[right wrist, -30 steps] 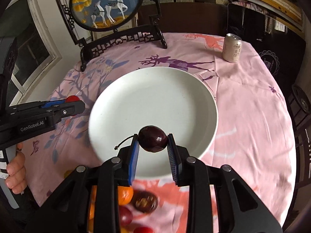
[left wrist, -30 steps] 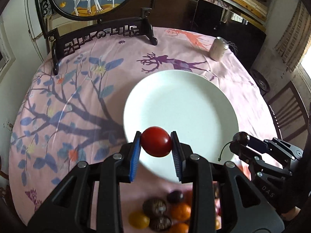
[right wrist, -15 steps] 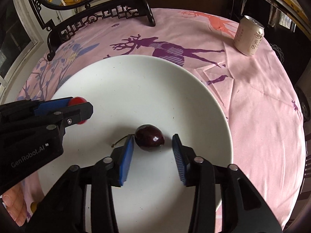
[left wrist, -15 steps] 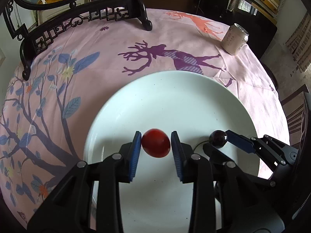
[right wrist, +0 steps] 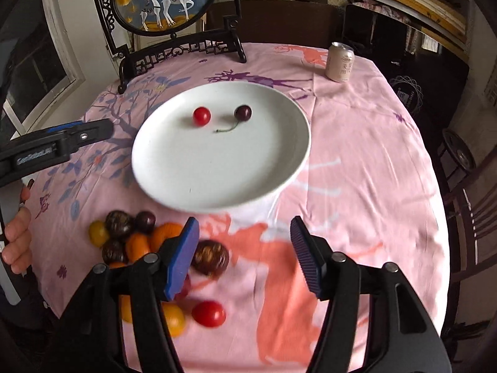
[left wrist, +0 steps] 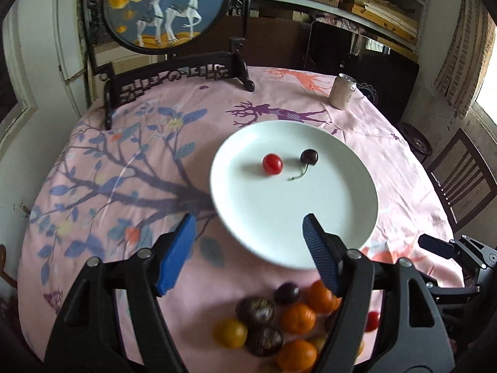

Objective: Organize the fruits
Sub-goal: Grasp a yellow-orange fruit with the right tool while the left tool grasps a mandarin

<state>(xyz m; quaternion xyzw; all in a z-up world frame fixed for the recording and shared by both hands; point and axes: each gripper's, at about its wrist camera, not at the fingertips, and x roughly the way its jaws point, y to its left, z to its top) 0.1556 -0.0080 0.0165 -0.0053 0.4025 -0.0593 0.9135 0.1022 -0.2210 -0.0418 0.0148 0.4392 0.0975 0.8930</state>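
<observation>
Blue ribbed pads on black arms: left hand-held gripper (left wrist: 248,248), jaws opening and already wide, nothing between them. It hangs over the near rim of the plate. Right hand-held gripper (right wrist: 243,250), same build, jaws likewise opening, empty, above bare cloth just right of the fruit pile.

Fruit pile (right wrist: 139,242), nearest item on the tabletop (right wrist: 357,171), lying just short of the plate's near rim: small oranges, dark mottled round fruits, a dark cherry, yellow and red cherry tomatoes, all touching or close together. In the left wrist view the pile sits below and between the left gripper's fingers; in the right wrist view the left blue pad partly covers it.

White plate (left wrist: 310,217), round, beyond the pile. On its far half: one red cherry tomato (left wrist: 272,163) and, just beside it on the right, apart, one dark cherry (left wrist: 309,156) with its green stem curling toward the near side. Both lie well ahead of the two grippers.

Pink tablecloth (left wrist: 108,186), printed with tree branches, blue leaves and deer.

Drinks can (left wrist: 343,94), upright, far right of the tabletop.

Round deer picture screen (left wrist: 167,6) in a black carved stand, far left edge.

A hand (right wrist: 15,242) grips the left unit's handle, seen at the left edge of the right wrist view.
</observation>
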